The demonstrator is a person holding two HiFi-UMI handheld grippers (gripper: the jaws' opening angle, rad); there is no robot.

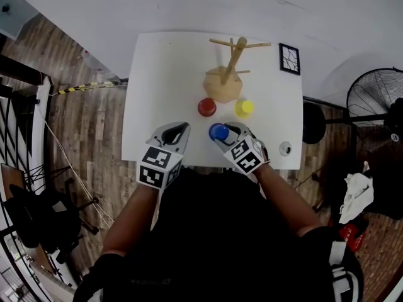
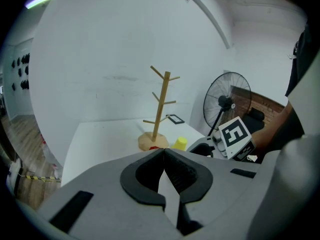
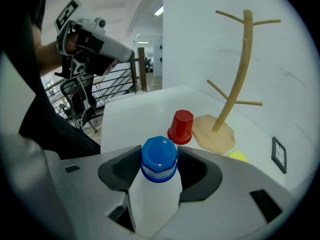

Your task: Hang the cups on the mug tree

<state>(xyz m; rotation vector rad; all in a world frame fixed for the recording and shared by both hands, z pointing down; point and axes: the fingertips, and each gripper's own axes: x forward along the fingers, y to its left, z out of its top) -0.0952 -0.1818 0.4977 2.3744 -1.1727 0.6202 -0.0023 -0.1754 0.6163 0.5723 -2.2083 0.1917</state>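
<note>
A wooden mug tree (image 1: 228,68) stands empty at the back of the white table (image 1: 157,93). In front of its base are an upside-down red cup (image 1: 206,107) and a yellow cup (image 1: 244,107). Nearer me, a blue cup (image 1: 218,131) stands upside down. My right gripper (image 3: 159,166) is open with the blue cup (image 3: 159,156) between its fingers, close against both sides. Beyond it I see the red cup (image 3: 181,127) and the tree (image 3: 235,84). My left gripper (image 2: 164,156) is shut and holds nothing; it hovers at the table's front left (image 1: 178,131).
A small black-framed picture (image 1: 289,58) lies at the table's back right corner. A standing fan (image 1: 371,96) is on the floor to the right. A white wall rises behind the table. A small round object (image 1: 285,148) sits near the front right edge.
</note>
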